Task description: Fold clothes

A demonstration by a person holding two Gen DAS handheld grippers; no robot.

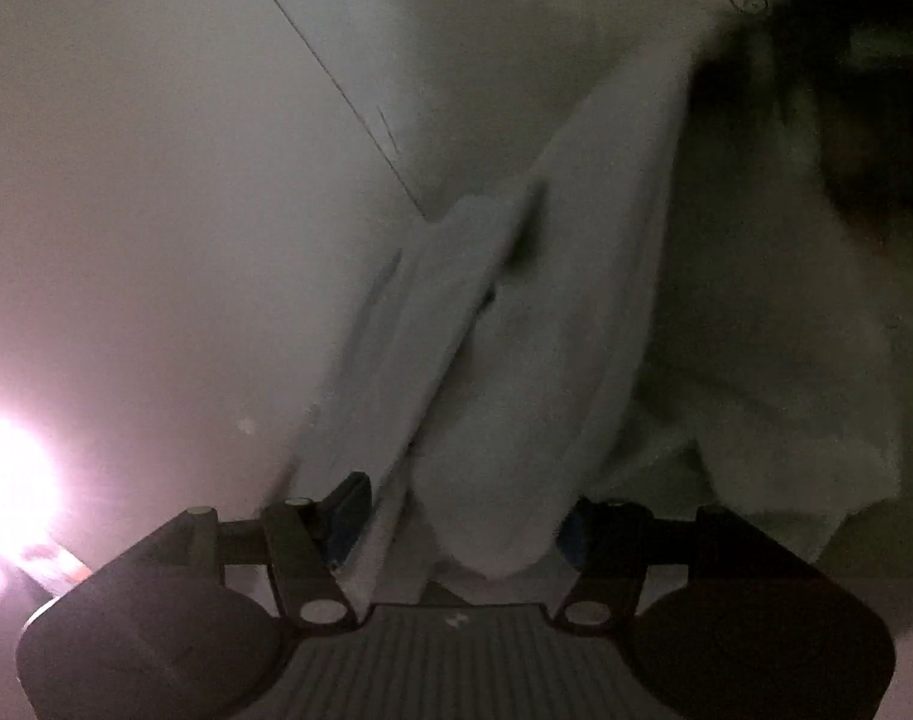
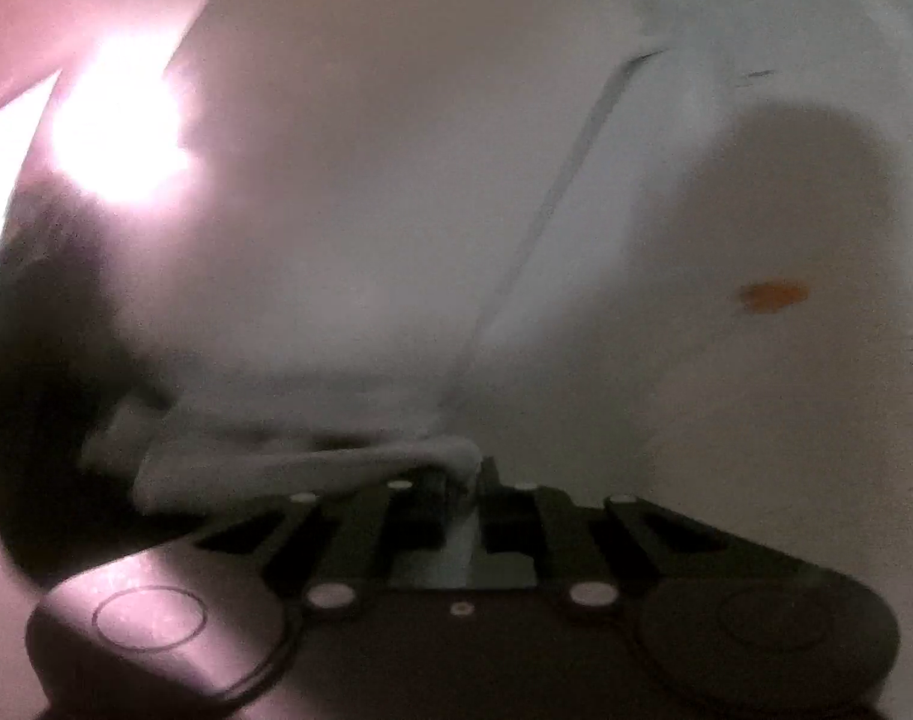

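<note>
A white garment [image 1: 546,300] lies bunched in long folds on a pale table [image 1: 156,180]. In the left wrist view a thick fold of it fills the gap between the blue pads [image 1: 351,510] of my left gripper [image 1: 465,510], which is shut on it with the jaws still wide apart. The right wrist view shows the same white garment [image 2: 336,300] spread ahead. A thin rolled edge of it is pinched in my right gripper [image 2: 462,480], whose jaws are nearly together. Both pictures are blurred.
A dark blurred shape [image 1: 846,120] fills the upper right of the left wrist view, and another dark mass [image 2: 36,330] sits at the left of the right wrist view. Bright glare [image 2: 120,126] washes out that corner. An orange mark [image 2: 771,295] lies on the table [image 2: 756,450].
</note>
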